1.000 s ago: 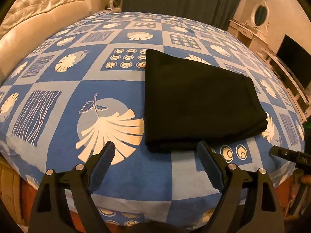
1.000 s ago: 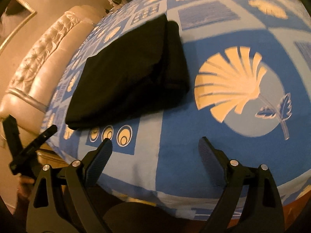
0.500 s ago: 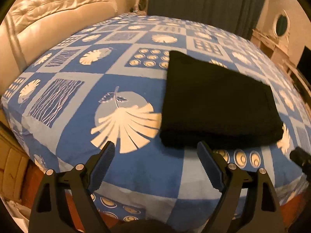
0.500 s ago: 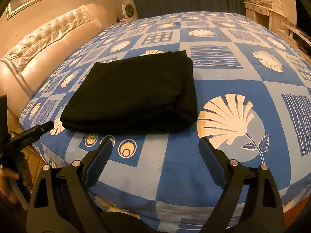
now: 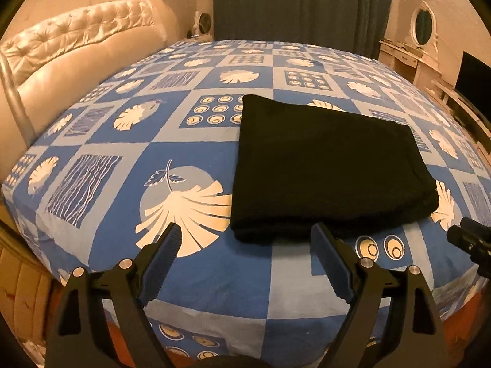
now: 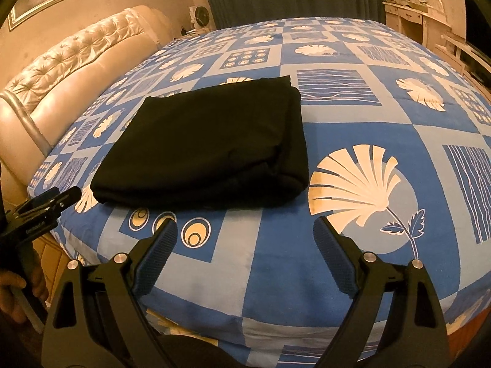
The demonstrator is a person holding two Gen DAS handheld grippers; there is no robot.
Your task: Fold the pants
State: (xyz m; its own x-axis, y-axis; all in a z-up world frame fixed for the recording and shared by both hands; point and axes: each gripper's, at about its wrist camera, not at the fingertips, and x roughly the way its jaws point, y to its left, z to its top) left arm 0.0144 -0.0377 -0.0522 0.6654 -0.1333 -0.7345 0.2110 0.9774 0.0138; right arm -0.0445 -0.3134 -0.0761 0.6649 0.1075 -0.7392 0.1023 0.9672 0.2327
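Note:
The black pants (image 5: pixel 328 165) lie folded into a flat rectangle on the blue patterned bed (image 5: pixel 190 279); they also show in the right wrist view (image 6: pixel 208 147). My left gripper (image 5: pixel 245 245) is open and empty, held back over the near bed edge just short of the pants' near left corner. My right gripper (image 6: pixel 245 239) is open and empty, over the near edge below the pants' right end. The left gripper also shows in the right wrist view at the far left (image 6: pixel 40 208), and the right gripper's tip shows at the left wrist view's right edge (image 5: pixel 469 239).
A cream tufted headboard (image 5: pixel 76 49) runs along the left side of the bed. Dark curtains (image 5: pixel 300 6) hang behind. A white dresser with an oval mirror (image 5: pixel 423 27) and a dark screen (image 5: pixel 472 76) stand at the right.
Both grippers have drawn back and levelled out, so more of the bed and room shows. The pants have not moved. Both stay open.

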